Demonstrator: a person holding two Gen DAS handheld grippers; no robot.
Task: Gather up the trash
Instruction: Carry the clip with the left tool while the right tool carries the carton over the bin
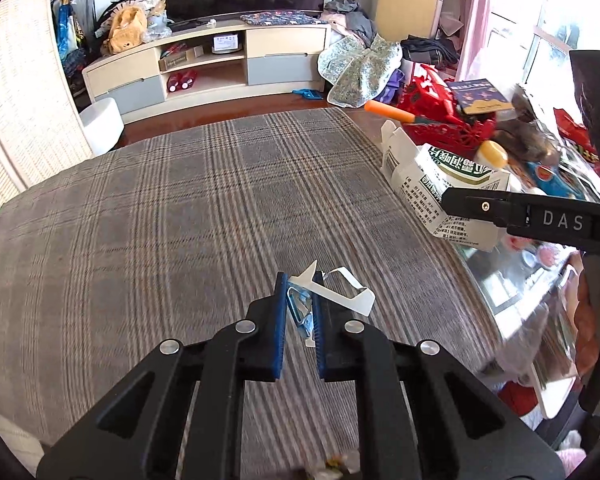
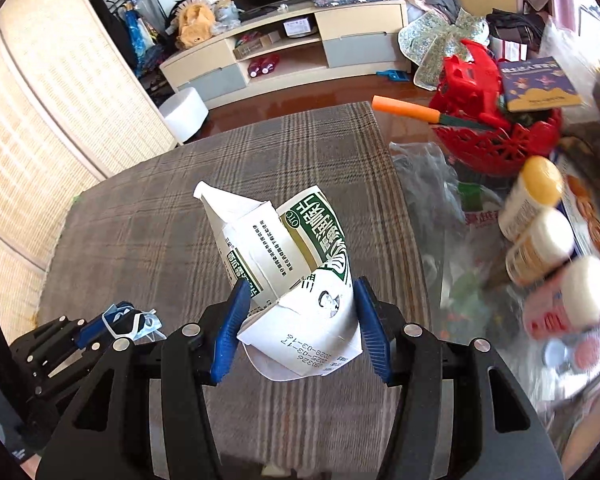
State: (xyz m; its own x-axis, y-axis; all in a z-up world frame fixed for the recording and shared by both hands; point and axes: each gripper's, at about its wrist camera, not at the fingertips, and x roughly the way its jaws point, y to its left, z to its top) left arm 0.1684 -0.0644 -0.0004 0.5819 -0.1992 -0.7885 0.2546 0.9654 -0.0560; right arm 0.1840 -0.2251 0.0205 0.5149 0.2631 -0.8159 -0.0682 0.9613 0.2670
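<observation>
White wrapper scrap (image 1: pixel 332 292) pinched in left hand-held gripper (image 1: pixel 300 308); right hand-held gripper (image 2: pixel 300 320) clamps crushed carton (image 2: pixel 296 264), bottles (image 2: pixel 540 240) right view only.

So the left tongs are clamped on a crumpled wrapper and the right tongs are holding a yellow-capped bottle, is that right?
Not quite. The right tongs hold a crushed green and white carton, not a bottle; the yellow-capped bottle lies among the clutter to the right, as the right wrist view shows. The left tongs are indeed clamped on a crumpled wrapper.
</observation>
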